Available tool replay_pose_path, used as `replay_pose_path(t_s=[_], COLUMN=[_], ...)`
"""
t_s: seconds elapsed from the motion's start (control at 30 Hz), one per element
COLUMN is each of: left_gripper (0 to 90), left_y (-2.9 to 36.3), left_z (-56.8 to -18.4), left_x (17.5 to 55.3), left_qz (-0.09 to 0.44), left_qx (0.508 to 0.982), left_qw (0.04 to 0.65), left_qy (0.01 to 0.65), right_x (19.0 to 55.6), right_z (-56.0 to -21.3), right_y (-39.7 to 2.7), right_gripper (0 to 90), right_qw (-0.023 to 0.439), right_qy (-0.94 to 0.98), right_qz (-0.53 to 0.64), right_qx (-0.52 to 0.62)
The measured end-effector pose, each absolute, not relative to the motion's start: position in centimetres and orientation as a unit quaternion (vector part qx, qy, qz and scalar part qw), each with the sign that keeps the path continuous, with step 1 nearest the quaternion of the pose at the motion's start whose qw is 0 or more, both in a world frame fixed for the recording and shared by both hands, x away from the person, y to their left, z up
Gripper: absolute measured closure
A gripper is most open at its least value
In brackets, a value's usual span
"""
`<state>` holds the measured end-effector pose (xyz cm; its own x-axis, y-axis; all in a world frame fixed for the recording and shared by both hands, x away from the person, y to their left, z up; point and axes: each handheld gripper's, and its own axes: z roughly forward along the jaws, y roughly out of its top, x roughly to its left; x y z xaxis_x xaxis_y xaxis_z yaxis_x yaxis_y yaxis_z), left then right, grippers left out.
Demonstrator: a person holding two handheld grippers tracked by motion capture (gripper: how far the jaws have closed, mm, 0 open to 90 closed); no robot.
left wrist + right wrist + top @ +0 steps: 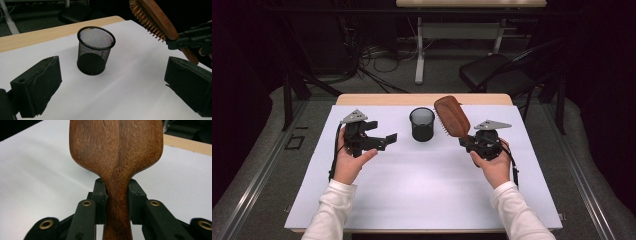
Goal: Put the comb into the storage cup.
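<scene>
A brown wooden hairbrush (pixel 452 116) is held in the air, tilted up and to the left, its bristles facing the cup. My right gripper (pixel 468 141) is shut on the brush's handle; in the right gripper view the two pads clamp the handle (pixel 117 202) below the wide back of the hairbrush (pixel 116 145). A black mesh cup (pixel 422 124) stands upright on the white sheet, just left of the brush head. My left gripper (pixel 388 140) is left of the cup with its jaws wide apart and nothing between them. The left gripper view has the mesh cup (pixel 95 50) ahead and the hairbrush (pixel 155 18) at upper right.
A white sheet (pixel 422 185) covers the wooden table (pixel 377 99). Beyond the table's far edge are a black chair (pixel 497 72), cables and another table's legs on the floor.
</scene>
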<state>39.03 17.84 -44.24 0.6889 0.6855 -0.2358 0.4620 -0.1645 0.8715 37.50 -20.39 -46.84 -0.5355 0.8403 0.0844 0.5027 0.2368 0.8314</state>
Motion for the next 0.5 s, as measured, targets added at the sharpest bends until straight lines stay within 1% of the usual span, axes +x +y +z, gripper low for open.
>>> replay_pose_path(t_s=[0.5], left_gripper=[1.0], left_y=[18.0], left_z=[-44.0], left_x=[38.7], left_qz=[0.101], left_qx=[0.752], left_qw=[0.529], left_qy=[0.379], right_x=[35.8], right_z=[-46.6], right_y=[-19.1], right_gripper=[72.1], right_qw=[0.2], right_qy=[0.759], right_qz=[0.461], right_qx=[0.413])
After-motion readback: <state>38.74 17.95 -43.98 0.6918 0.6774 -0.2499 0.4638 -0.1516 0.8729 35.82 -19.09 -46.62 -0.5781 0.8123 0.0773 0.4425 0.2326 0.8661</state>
